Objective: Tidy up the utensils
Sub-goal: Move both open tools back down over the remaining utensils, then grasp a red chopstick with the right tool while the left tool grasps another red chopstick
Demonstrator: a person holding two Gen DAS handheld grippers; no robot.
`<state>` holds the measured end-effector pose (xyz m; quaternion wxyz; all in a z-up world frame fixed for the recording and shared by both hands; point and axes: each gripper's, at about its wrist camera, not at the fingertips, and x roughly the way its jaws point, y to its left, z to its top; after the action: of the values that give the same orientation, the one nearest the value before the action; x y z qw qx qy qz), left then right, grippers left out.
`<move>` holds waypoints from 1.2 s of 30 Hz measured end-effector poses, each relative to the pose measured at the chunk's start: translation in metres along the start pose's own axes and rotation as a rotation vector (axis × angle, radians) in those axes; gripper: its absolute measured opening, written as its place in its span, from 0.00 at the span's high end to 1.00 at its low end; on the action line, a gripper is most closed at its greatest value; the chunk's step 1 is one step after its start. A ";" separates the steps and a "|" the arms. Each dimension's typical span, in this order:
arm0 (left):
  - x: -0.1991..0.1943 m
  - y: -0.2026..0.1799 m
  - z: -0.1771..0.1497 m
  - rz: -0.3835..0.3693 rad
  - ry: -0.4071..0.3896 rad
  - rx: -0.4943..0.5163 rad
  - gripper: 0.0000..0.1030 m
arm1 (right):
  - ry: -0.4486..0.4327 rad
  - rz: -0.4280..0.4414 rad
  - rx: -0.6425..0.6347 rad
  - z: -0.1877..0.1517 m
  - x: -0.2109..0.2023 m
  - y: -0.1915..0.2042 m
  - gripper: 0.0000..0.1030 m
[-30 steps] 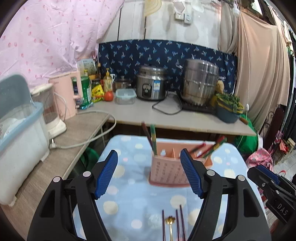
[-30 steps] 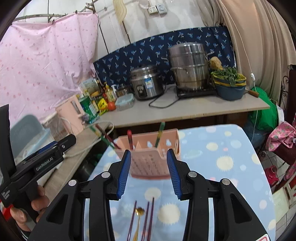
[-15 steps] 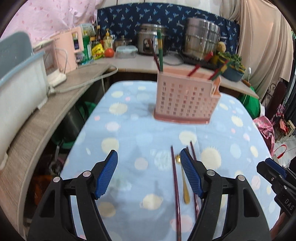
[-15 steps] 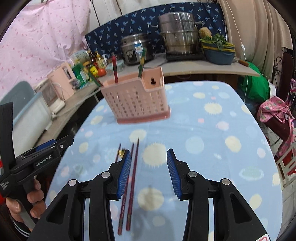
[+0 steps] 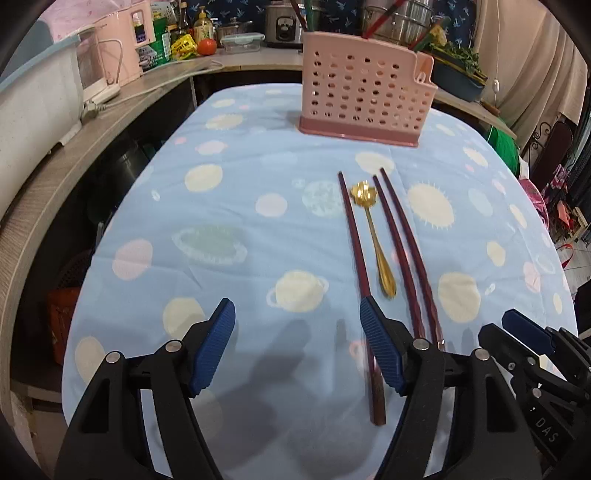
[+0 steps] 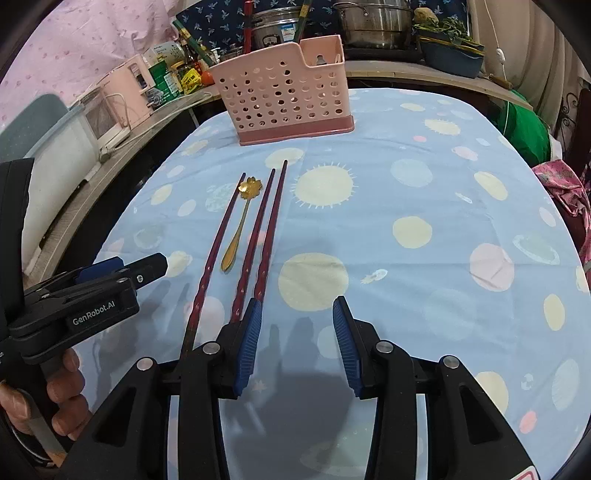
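Light blue tablecloth (image 5: 236,206) printed with pale planets and suns, covering the tabletop. Along the back, a counter (image 5: 255,61) carrying a steel rice cooker (image 5: 282,29), a large steel pot (image 6: 373,22), a clear food container (image 5: 242,40) with a blue-rimmed lid, an orange-red round fruit (image 5: 207,46), several bottles and packets, a pink appliance (image 5: 122,48), and a dark blue bowl of leafy greens (image 6: 450,48). White power cord (image 5: 155,86) trailing over the side counter. Pale plastic bin (image 5: 33,110) at far left. Pink patterned curtain (image 6: 85,40) and navy printed backsplash cloth (image 6: 218,14) behind. Green bag (image 6: 524,129) at right
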<state>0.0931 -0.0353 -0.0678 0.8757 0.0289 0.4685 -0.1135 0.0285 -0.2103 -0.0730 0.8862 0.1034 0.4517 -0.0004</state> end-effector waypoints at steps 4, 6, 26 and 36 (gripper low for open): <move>0.004 0.000 -0.010 -0.008 0.024 0.004 0.35 | 0.026 0.012 -0.021 -0.005 0.007 0.008 0.64; 0.004 0.000 -0.012 -0.012 0.027 0.004 0.35 | 0.036 0.021 -0.030 -0.008 0.009 0.011 0.68; 0.001 -0.003 -0.025 -0.037 0.054 0.024 0.35 | 0.067 0.024 -0.079 -0.014 0.022 0.023 0.82; -0.001 -0.012 -0.031 -0.063 0.065 0.048 0.35 | 0.053 0.006 -0.045 -0.015 0.021 0.011 0.93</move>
<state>0.0648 -0.0425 -0.0837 0.8550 0.0386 0.4946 -0.1513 0.0300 -0.1948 -0.0960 0.8760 0.0849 0.4746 0.0149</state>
